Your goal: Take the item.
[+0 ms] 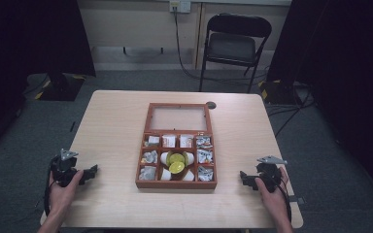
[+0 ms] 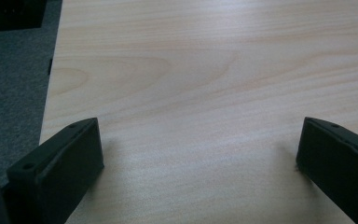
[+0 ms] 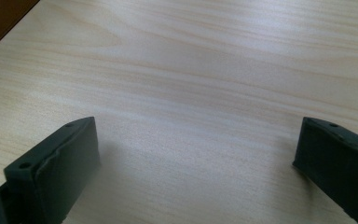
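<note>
A reddish-brown wooden box lies open in the middle of the light wooden table, its glass lid folded back flat. Its compartments hold small wrapped packets, white capsules and two yellow-green round lids. My left gripper rests near the table's front left, well left of the box, held by a hand. Its jaws stand wide apart over bare wood. My right gripper rests at the front right, right of the box, jaws also wide apart over bare wood.
A black folding chair stands behind the table's far edge. A small dark round piece sits on the table by the lid's far right corner. Grey carpet lies left of the table edge. Cables run on the floor at right.
</note>
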`<control>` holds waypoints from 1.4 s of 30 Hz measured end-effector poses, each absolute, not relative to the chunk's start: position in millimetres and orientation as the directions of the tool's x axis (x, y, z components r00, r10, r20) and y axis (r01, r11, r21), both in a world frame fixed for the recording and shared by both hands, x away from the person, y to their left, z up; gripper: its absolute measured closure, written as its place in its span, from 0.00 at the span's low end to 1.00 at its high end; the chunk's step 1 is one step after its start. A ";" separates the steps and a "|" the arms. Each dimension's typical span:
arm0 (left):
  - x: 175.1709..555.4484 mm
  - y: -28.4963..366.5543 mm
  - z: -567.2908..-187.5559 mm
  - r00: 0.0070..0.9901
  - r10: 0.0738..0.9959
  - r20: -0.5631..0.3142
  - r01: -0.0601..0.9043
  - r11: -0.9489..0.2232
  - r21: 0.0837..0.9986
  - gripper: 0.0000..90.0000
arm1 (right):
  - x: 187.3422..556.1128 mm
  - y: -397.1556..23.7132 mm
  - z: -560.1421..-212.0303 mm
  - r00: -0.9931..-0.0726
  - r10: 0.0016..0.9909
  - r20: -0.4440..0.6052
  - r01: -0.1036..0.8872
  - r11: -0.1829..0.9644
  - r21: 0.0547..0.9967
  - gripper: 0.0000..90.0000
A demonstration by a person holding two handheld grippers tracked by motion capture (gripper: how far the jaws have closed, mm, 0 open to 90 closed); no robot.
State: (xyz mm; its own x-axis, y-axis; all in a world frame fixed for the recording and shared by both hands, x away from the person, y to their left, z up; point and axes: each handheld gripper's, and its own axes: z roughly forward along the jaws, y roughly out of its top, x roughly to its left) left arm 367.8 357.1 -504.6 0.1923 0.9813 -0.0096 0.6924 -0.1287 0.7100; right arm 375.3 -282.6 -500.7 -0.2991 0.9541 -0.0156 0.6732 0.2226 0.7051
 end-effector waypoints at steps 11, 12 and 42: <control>365.1 355.5 -502.3 0.212 0.977 -0.009 0.675 -0.140 0.724 0.16 | 375.2 -282.6 -500.7 -0.299 0.954 -0.016 0.673 0.222 0.706 0.00; 364.6 355.1 -502.0 0.209 0.978 -0.018 0.671 -0.131 0.730 0.16 | 375.2 -282.6 -500.7 -0.299 0.954 -0.016 0.673 0.223 0.706 0.00; 360.5 341.1 -489.5 0.286 0.956 -0.066 0.683 -0.155 0.713 0.28 | 375.2 -282.5 -500.7 -0.298 0.954 -0.016 0.673 0.222 0.706 0.00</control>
State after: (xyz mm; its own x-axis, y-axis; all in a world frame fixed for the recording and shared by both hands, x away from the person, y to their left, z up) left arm 360.5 341.1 -489.5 0.2858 0.9560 -0.0662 0.6834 -0.1549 0.7134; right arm 375.2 -282.5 -500.7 -0.2983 0.9543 -0.0163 0.6728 0.2223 0.7057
